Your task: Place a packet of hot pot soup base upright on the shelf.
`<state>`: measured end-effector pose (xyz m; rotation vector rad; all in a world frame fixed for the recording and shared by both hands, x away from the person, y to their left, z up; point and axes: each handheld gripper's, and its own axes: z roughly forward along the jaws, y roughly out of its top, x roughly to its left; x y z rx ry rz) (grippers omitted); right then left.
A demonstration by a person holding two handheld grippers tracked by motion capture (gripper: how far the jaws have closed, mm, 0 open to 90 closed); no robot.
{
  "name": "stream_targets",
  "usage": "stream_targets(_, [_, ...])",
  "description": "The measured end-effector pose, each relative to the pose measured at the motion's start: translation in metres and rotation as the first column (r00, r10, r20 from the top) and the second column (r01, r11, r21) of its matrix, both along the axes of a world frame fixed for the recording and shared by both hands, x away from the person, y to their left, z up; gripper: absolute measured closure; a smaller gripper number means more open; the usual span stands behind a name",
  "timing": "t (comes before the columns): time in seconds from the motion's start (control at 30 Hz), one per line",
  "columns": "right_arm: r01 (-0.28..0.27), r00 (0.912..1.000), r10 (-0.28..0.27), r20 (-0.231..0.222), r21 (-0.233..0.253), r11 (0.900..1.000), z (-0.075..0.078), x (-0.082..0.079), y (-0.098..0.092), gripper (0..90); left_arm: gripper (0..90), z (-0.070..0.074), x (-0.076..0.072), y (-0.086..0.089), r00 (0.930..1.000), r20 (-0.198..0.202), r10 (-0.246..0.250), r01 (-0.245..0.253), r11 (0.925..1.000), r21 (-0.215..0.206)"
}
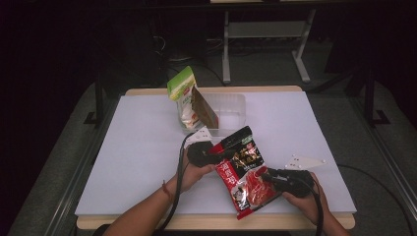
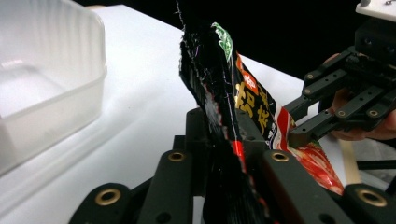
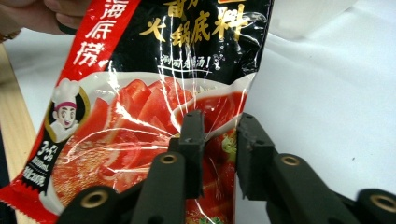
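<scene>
A red and black sauce packet (image 1: 243,172) with a tomato picture is held above the white table (image 1: 137,147) between both grippers. My left gripper (image 1: 215,153) is shut on the packet's upper left edge. In the left gripper view the packet (image 2: 210,70) stands edge-on between the jaws of my left gripper (image 2: 223,140). My right gripper (image 1: 265,176) is shut on its lower right part. There, the right gripper view shows the jaws of my right gripper (image 3: 219,135) closed over the glossy red area of the packet (image 3: 140,102).
A clear plastic container (image 1: 236,96) sits at the table's far middle, with a green and white bag (image 1: 183,88) and a brown packet (image 1: 204,110) leaning in its left end. The container wall (image 2: 56,93) is close on the left in the left gripper view.
</scene>
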<state>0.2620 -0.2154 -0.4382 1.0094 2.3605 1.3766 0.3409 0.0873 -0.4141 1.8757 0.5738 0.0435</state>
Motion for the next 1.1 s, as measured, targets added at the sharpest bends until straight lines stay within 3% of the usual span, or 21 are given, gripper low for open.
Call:
stream_targets(0.2, [-0.023,0.9976,0.024,0.065,-0.019,1.0,0.004,-0.003,-0.007,44.6,80.5,0.002,0.0,0.003,1.0,0.004,0.007,-0.006,0.9999,-0.015])
stream_targets(0.33, [-0.012,0.9967,0.016,0.079,-0.045,0.999,0.003,-0.004,-0.013,38.1,80.5,0.005,0.001,0.008,0.9997,0.015,0.021,-0.02,0.9997,-0.015])
stream_targets(0.5, [0.004,0.9928,0.008,0.12,-0.096,0.995,0.003,-0.006,-0.017,33.6,80.5,0.01,0.001,0.014,0.9984,0.033,0.046,-0.045,0.9985,-0.029])
stream_targets(0.77, [0.087,0.9863,-0.071,0.149,-0.105,0.991,0.003,-0.003,-0.036,31.0,80.7,0.019,0.0,0.022,0.9959,0.056,0.071,-0.068,0.9963,-0.053])
stream_targets(0.93, [0.153,0.9825,-0.141,0.122,-0.097,0.983,-0.001,0.002,-0.048,31.3,80.7,0.026,-0.002,0.028,0.994,0.071,0.083,-0.078,0.9941,-0.075])
stream_targets(1.1, [0.154,0.9843,-0.142,0.106,-0.124,0.98,-0.006,0.004,-0.045,30.3,80.5,0.033,-0.005,0.036,0.9911,0.093,0.095,-0.087,0.9918,-0.094])
